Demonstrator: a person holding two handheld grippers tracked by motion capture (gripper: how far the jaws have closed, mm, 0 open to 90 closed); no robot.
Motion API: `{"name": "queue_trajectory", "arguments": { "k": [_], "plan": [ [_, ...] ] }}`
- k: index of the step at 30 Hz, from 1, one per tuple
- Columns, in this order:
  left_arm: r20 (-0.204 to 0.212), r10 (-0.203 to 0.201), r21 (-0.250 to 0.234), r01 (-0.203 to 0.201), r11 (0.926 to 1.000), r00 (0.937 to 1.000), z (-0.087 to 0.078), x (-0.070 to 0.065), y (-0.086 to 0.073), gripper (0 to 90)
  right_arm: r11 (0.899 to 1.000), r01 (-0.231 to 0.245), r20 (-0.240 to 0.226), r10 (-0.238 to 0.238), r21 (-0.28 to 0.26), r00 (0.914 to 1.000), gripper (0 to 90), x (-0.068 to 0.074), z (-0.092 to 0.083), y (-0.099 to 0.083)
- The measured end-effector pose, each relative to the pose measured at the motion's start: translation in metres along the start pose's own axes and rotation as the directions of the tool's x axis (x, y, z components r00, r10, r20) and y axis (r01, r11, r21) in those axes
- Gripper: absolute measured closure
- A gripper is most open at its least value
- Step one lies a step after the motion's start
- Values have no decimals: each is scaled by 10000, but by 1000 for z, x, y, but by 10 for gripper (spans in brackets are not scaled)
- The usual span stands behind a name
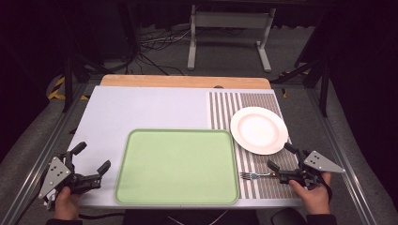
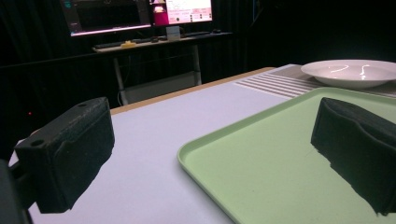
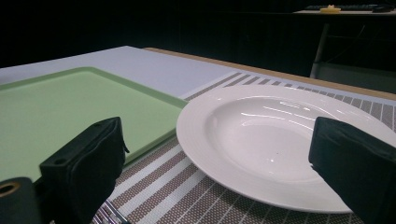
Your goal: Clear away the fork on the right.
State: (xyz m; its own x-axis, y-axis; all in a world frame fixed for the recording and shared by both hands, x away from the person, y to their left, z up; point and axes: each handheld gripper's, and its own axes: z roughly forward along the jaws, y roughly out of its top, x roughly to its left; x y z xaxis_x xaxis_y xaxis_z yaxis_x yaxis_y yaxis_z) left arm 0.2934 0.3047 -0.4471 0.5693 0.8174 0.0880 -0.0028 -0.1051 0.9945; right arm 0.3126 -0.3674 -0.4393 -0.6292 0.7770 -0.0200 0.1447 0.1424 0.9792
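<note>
Fork lies flat on the striped mat, tines pointing toward the tray and just short of its right rim, handle running back to the right gripper. That gripper sits low over the handle end with its jaws spread wide; from the high view the lower jaw looks to be right at the handle, though I cannot tell whether it touches. In the right gripper view both jaws stand well apart with nothing pressed between them, and a sliver of what may be the fork shows at the bottom edge beside one jaw. So the fork is not gripped.

Just beyond the fork, the white plate rests on the mat, empty, its edge near the tray's far right corner. The green tray is bare. The left gripper waits at the near left of the table, beside the tray's left rim, jaws open on nothing, one jaw over the tray in the left gripper view.

As I judge it, the work is at its start: nothing is lifted or placed, and the grasp of the fork is still to come.
</note>
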Motion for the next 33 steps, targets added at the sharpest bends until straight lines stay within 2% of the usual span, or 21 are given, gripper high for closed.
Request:
{"name": "queue_trajectory", "arguments": {
  "k": [20,29,33],
  "plan": [
    [-16,65,88,-65,9999,10000,0,0,0,1,9998,-180,-44,180,-49,9998,43,-1,2,3],
    [-24,38,82,-38,10000,10000,0,-1,0,1,9997,-248,-269,246,-77,9993,42,0,10,12],
    [-32,76,93,-76,9999,10000,0,0,0,1,9995,-279,-486,284,115,9984,40,1,19,18]
  ]
}}
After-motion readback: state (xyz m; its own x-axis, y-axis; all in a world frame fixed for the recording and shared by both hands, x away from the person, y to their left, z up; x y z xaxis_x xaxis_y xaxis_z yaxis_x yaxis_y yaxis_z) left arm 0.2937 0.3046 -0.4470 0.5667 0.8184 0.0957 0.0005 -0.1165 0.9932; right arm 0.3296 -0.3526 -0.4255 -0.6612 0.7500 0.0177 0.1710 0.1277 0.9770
